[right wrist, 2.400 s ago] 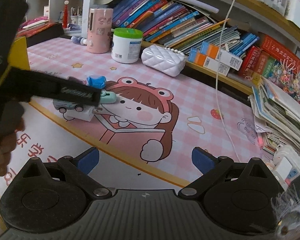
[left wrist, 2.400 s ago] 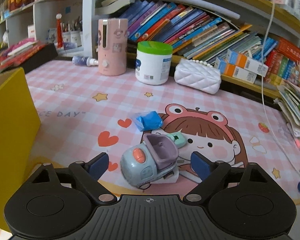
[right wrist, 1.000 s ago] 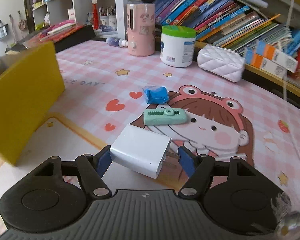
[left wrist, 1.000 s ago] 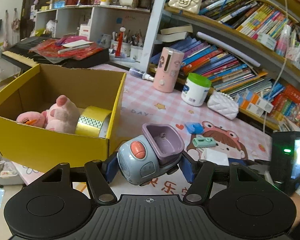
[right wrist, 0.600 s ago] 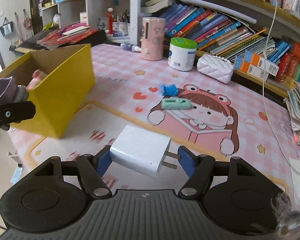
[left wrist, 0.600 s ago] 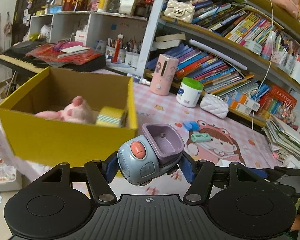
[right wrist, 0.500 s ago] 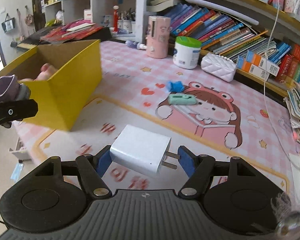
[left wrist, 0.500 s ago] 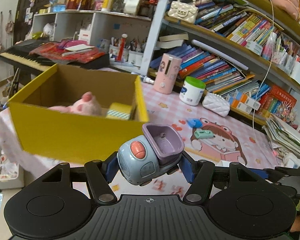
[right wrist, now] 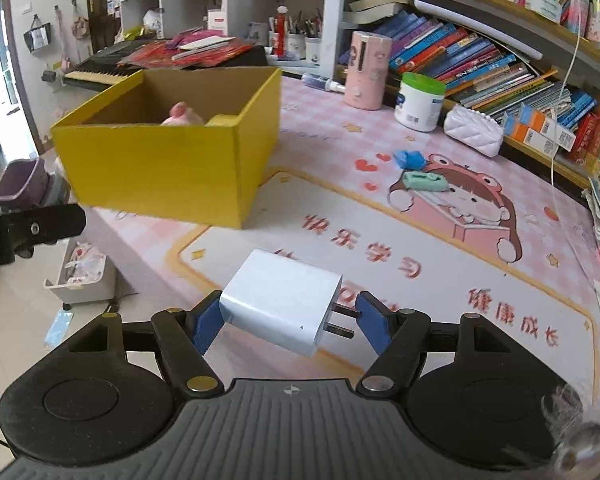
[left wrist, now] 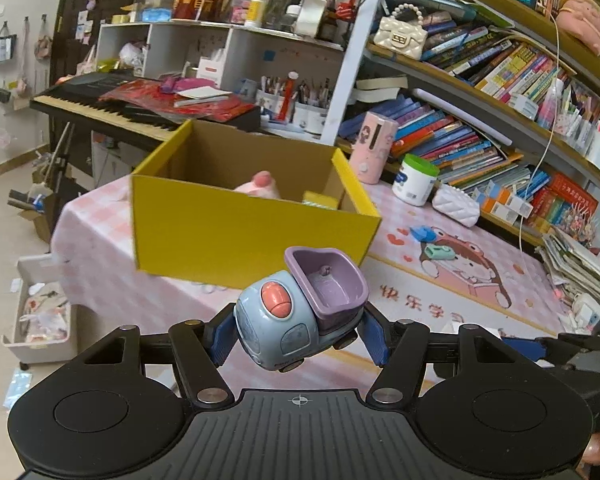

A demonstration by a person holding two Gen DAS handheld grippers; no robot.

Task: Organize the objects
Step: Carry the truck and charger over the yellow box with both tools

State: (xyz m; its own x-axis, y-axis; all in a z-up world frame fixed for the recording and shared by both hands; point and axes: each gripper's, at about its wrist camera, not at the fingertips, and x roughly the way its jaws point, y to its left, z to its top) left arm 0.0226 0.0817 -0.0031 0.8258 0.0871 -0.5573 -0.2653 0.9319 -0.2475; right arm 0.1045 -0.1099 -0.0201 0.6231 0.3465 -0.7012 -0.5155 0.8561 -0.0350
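Left gripper (left wrist: 298,330) clamps toy truck (left wrist: 300,312); right gripper (right wrist: 286,320) clamps charger (right wrist: 280,306) across prongs; slip risk before yellow box (right wrist: 160,160).

Yellow box (right wrist: 160,168); white charger (right wrist: 280,306); blue/purple toy truck (left wrist: 296,316); pink-check mat (right wrist: 380,240).
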